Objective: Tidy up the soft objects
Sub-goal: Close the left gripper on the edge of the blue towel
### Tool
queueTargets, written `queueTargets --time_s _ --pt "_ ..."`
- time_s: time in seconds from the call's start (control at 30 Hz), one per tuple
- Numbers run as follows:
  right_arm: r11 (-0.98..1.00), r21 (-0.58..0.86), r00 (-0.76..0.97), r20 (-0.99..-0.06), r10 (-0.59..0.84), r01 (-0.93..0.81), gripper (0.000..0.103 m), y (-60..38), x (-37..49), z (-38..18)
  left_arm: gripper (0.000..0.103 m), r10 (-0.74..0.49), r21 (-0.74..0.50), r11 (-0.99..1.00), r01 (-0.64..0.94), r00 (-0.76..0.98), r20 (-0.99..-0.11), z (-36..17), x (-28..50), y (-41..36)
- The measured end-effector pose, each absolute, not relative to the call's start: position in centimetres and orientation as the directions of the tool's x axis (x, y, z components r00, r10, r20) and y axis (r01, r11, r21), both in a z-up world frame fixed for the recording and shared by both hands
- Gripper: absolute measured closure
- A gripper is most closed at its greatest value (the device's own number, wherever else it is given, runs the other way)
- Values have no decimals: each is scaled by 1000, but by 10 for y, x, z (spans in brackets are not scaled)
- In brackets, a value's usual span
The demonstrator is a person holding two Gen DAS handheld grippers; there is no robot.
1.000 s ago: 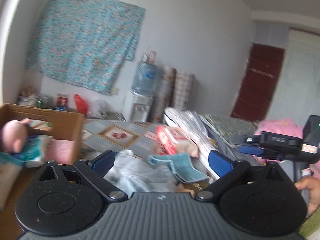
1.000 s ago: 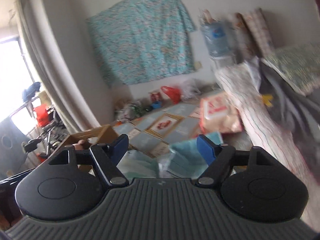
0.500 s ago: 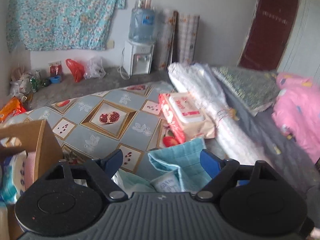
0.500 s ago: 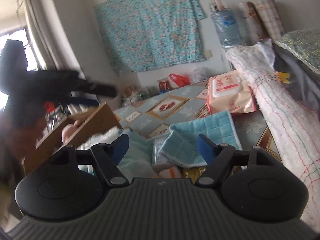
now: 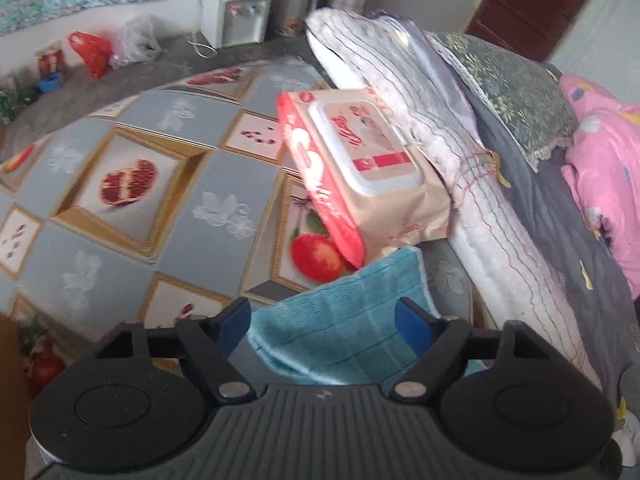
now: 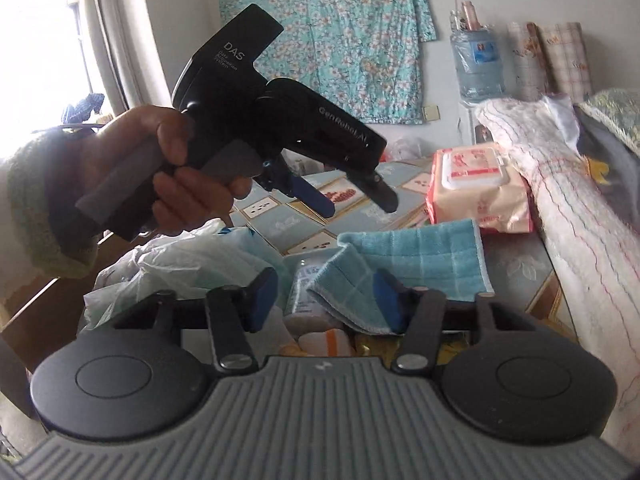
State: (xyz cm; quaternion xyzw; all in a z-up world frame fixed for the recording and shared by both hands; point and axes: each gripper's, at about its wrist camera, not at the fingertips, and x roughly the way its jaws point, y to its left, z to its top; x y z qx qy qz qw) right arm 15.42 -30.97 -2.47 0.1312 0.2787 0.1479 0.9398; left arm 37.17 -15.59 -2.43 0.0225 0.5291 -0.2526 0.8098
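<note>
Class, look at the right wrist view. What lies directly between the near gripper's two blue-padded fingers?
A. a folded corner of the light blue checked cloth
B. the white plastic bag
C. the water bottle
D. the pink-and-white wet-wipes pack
A: the folded corner of the light blue checked cloth sits between the closing right gripper pads; the wet-wipes pack lies farther back.

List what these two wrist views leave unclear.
- Left wrist view: the blue towel has its near end hidden behind the left gripper, whose jaws are closing; contact cannot be told.
- Right wrist view: items under the towel's folded corner are covered; the right gripper is closing around that corner.
- Wipes pack print: too blurred.
</note>
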Motion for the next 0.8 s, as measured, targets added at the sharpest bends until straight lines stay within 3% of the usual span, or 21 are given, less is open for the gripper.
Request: queueTargets --time_s 0.4,0.73,0.8 --pt "872 459 796 -460 394 -167 55 -336 151 -49 20 -322 -115 776 621 231 -918 -61 385 -204" --pt "858 499 797 -465 386 -124 55 -340 153 -60 92 -293 -45 758 650 279 -914 -57 372 -208" --pt "874 473 802 -476 360 -112 55 -338 152 -60 94 -320 -61 761 646 292 -901 -46 366 -204"
